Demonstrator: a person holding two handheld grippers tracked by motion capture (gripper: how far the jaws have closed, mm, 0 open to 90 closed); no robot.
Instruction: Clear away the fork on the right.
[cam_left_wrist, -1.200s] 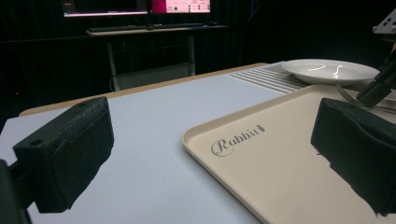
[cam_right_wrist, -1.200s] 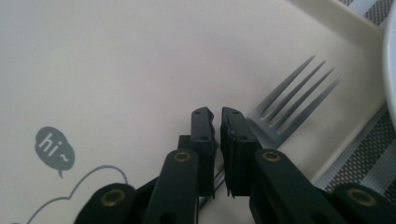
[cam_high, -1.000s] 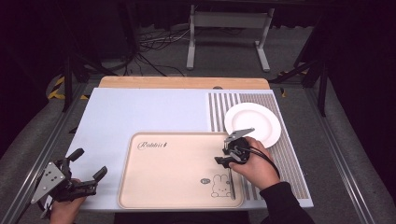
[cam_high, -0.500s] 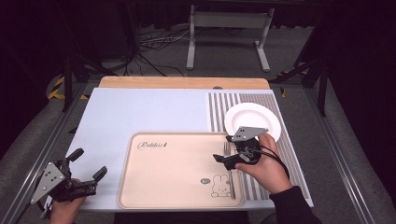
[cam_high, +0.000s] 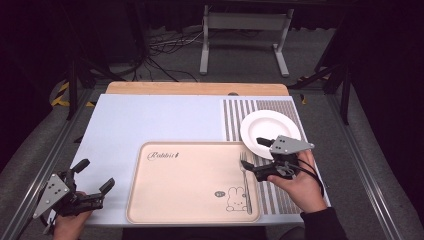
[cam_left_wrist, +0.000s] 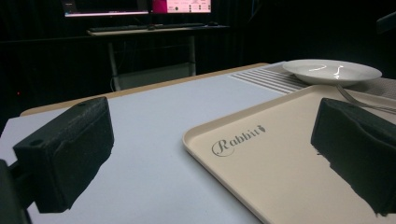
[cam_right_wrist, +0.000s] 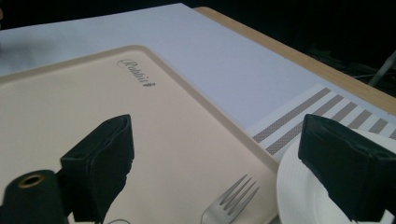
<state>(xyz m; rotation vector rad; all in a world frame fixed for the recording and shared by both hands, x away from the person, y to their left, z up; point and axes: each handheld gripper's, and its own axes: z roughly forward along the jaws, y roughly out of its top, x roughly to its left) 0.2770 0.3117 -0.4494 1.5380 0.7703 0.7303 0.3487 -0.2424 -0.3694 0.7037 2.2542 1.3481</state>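
Observation:
A beige tray marked "Rabbit" lies at the front middle of the table. A silver fork lies along its right side, tines pointing away from me. My right gripper hovers just right of the fork, over the tray's right edge. Its jaws have just been opening and stand open, nothing pressed between them. In the right gripper view the fork tines lie on the tray, low between the jaws of that gripper. My left gripper rests open at the front left, facing the tray.
A white plate stands on a grey striped placemat right of the tray, close behind the right gripper. A pale blue mat covers the table. A wooden edge runs along the back, with a metal stand beyond it.
My right gripper has drawn to the right off the tray and lifted a little, its jaws spreading. The fork stays on the tray. The left gripper has kept still.

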